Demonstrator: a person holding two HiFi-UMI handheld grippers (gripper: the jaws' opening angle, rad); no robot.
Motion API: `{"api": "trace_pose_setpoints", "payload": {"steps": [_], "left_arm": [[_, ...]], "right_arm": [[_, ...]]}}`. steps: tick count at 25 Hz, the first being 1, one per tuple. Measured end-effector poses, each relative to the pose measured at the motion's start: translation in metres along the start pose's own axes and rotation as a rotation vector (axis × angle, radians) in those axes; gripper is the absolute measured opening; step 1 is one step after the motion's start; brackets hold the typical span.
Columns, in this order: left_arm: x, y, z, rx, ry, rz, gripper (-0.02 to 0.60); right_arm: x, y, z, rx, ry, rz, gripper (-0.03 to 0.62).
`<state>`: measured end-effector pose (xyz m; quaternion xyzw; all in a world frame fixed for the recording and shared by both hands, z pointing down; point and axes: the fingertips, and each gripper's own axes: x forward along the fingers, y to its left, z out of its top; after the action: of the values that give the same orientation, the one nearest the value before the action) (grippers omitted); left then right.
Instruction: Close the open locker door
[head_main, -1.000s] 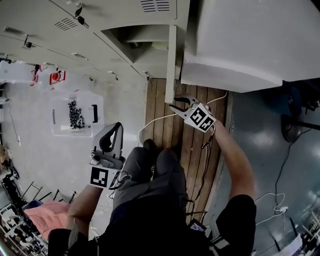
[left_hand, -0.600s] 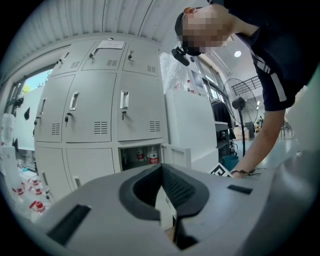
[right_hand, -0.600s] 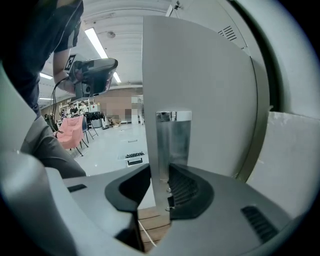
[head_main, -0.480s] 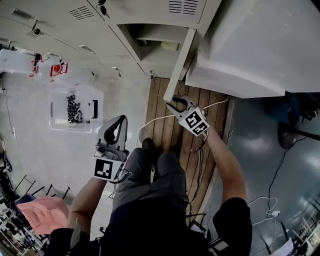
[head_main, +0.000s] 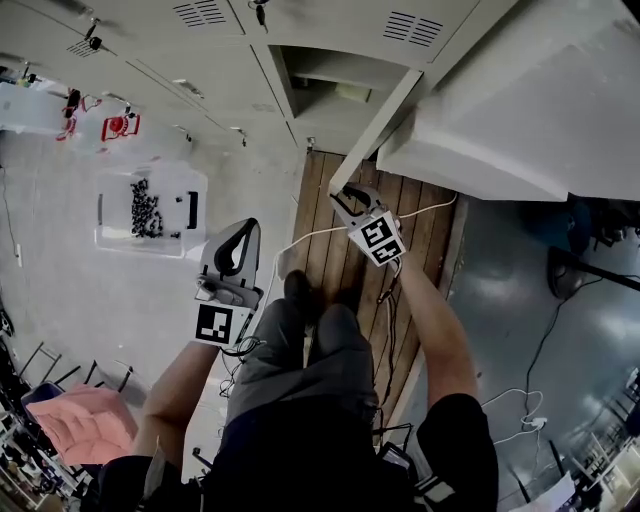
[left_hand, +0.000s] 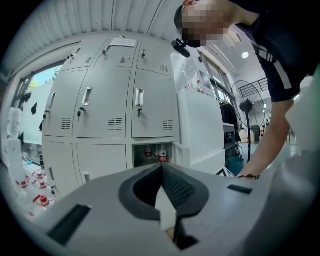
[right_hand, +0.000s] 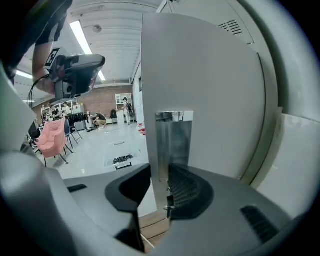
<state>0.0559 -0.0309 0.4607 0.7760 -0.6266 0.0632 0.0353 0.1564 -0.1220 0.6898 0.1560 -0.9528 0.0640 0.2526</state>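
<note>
The open locker door (head_main: 378, 128) stands out edge-on from the grey locker bank, beside its open compartment (head_main: 335, 85). My right gripper (head_main: 345, 203) is shut on the door's free edge near its lower end. In the right gripper view the door (right_hand: 200, 85) rises ahead, and its thin edge sits between the pads of my right gripper (right_hand: 159, 187). My left gripper (head_main: 238, 250) hangs lower left, away from the lockers, shut and holding nothing. In the left gripper view, past the closed tips of my left gripper (left_hand: 161, 167), red-labelled bottles stand in the open compartment (left_hand: 155, 152).
A big white cabinet (head_main: 530, 110) stands right of the door. Under my feet lie a wooden pallet (head_main: 330, 250) and loose cables (head_main: 300, 240). A clear bin of dark parts (head_main: 150, 210) sits on the floor at left. A pink cloth (head_main: 85, 425) lies at the lower left.
The door has swung from standing straight out to slanting toward the locker opening. My right gripper has moved left with its edge. The left gripper has kept its place.
</note>
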Motion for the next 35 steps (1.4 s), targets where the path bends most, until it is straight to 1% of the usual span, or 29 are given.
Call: {"api": "trace_pose_setpoints", "payload": {"steps": [8,11,17,22,24,29,35], "left_arm": [[-0.006,0.036,0.005,-0.021,0.011,-0.024,0.002],[-0.006,0.048,0.009,-0.033,0.011,-0.021,0.002],[0.001,0.066,0.015,-0.028,-0.002,-0.004,0.002],[0.007,0.072,0.011,0.018,0.004,0.004,0.002],[0.012,0.074,0.011,0.023,0.02,0.013,0.002],[0.024,0.082,0.017,-0.013,0.052,0.081,0.002],[0.036,0.095,0.034,0.025,0.043,0.136,0.002]], "right_arm": [[0.031,-0.004,0.016,0.092,0.013,-0.137,0.114],[0.041,-0.006,0.021,0.104,0.01,-0.174,0.114],[0.06,-0.009,0.034,0.131,0.01,-0.201,0.114],[0.073,-0.014,0.043,0.152,0.005,-0.224,0.112],[0.079,-0.016,0.048,0.153,0.002,-0.227,0.112],[0.089,-0.02,0.052,0.16,0.013,-0.216,0.11],[0.102,-0.028,0.059,0.169,0.005,-0.217,0.109]]}}
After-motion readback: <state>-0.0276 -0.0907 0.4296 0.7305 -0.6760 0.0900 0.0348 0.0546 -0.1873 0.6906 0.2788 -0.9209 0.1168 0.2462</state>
